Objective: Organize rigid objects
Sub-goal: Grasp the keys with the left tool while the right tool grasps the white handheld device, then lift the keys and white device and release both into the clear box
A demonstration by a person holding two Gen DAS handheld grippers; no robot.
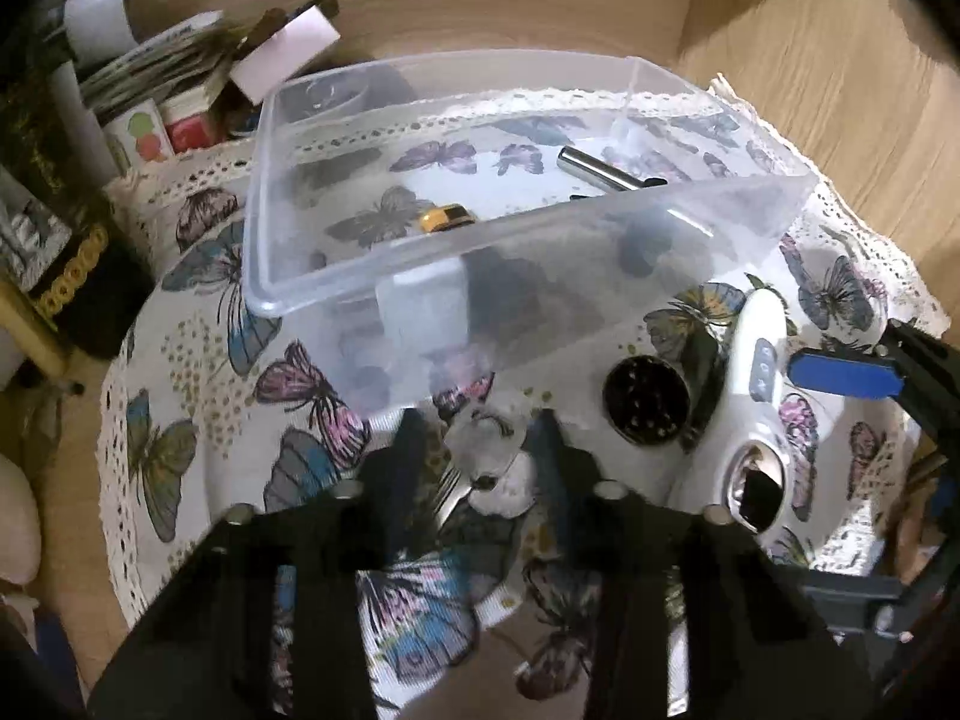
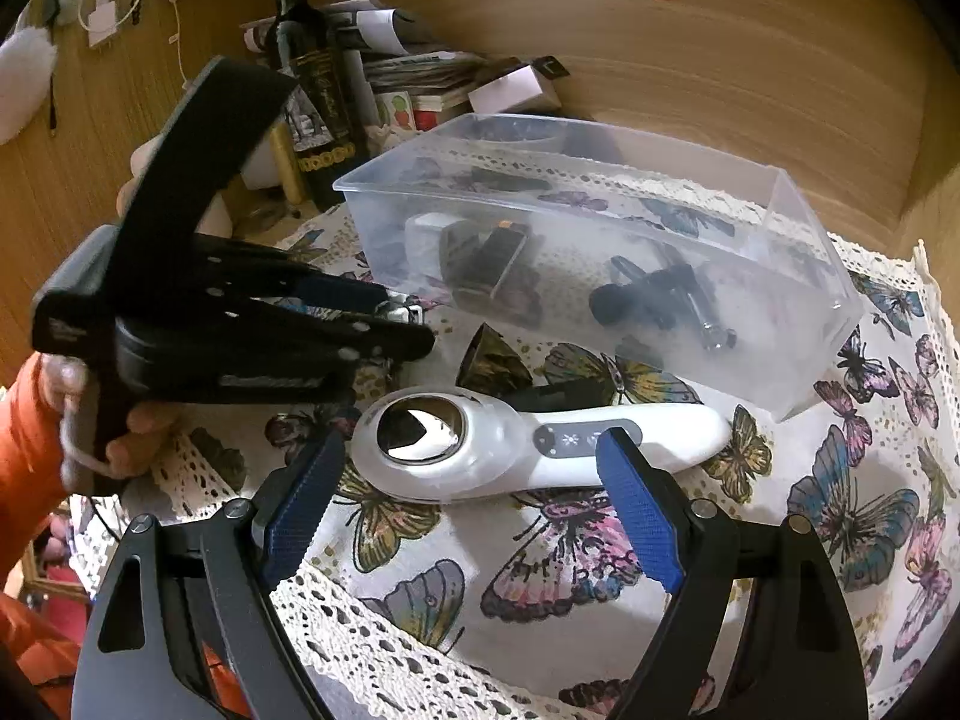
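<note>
the white plastic handheld device with a shiny oval head (image 2: 528,441) is lying on the butterfly-print cloth (image 2: 840,516) just ahead of the right tongs (image 2: 474,495), its long axis running crosswise to their spread, empty blue pads (image 2: 636,510). the left tongs (image 1: 480,450) are clenching a small clear-and-white object (image 1: 489,462), sitting further off beside the clear plastic bin (image 2: 804,324). the right hand looks nearer.

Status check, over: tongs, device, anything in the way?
Left tongs shut on small pale item, near clear bin. Right tongs open, straddling white handheld device. Dark round piece beside device.
</note>
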